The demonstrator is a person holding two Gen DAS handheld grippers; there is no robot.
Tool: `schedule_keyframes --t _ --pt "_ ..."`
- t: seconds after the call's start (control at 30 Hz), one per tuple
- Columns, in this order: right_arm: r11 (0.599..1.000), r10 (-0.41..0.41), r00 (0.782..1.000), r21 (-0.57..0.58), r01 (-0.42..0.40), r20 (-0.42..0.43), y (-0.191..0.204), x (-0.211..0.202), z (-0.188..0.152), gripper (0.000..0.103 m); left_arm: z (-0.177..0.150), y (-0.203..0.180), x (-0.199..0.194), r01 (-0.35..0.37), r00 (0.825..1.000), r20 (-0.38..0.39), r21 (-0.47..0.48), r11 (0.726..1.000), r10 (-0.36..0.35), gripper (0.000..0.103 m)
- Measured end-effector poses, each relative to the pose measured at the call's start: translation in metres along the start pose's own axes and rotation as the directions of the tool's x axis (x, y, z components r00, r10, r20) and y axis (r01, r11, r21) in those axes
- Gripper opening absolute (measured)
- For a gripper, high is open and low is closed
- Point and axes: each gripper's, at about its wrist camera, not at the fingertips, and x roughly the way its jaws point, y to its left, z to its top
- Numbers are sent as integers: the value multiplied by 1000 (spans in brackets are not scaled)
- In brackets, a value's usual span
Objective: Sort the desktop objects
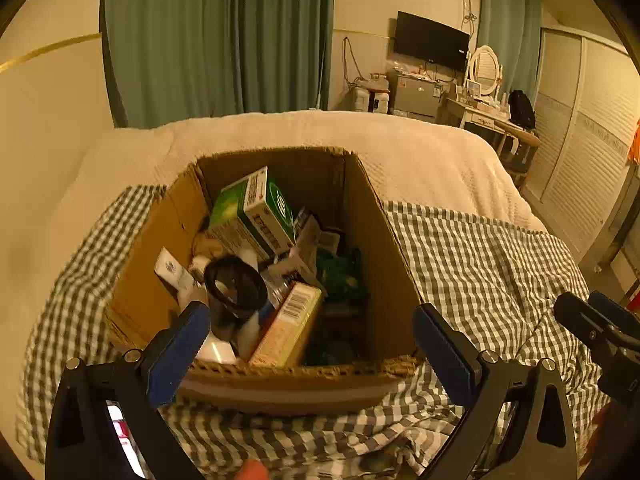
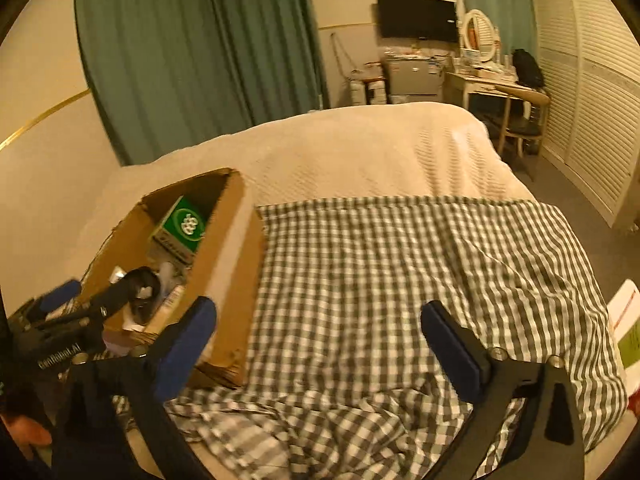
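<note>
A brown cardboard box (image 1: pixel 384 248) stands on a green-and-white checked cloth (image 1: pixel 488 264) spread over a bed. Inside lie a green and white carton (image 1: pixel 256 208), a black round cup-like thing (image 1: pixel 236 284), a yellow carton with a barcode (image 1: pixel 288 324) and crumpled wrappers. My left gripper (image 1: pixel 312 316) hangs open over the box's near end, nothing between its blue pads. My right gripper (image 2: pixel 320 320) is open above the bare checked cloth (image 2: pixel 380 280), just right of the box (image 2: pixel 228 256). The left gripper (image 2: pixel 76 304) shows at the right wrist view's left edge.
The cream bedspread (image 1: pixel 400 152) runs behind the box toward green curtains (image 1: pixel 216 36). A dressing table (image 2: pixel 492 80), chair, wall screen and louvred wardrobe (image 2: pixel 592 92) stand far right. A white and green paper (image 2: pixel 628 324) lies at the cloth's right edge.
</note>
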Motion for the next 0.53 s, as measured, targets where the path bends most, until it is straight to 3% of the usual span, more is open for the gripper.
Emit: schedule_keyframes --t 0.37,0.53 --pt "998 -61 998 -14 61 -10 -9 7 -6 102 0 -8 0 26 999 31 -31 999 -25 103" --pt "998 -55 998 -21 54 -34 -12 13 -10 102 -4 -11 8 12 1000 -1 -41 999 -12 103"
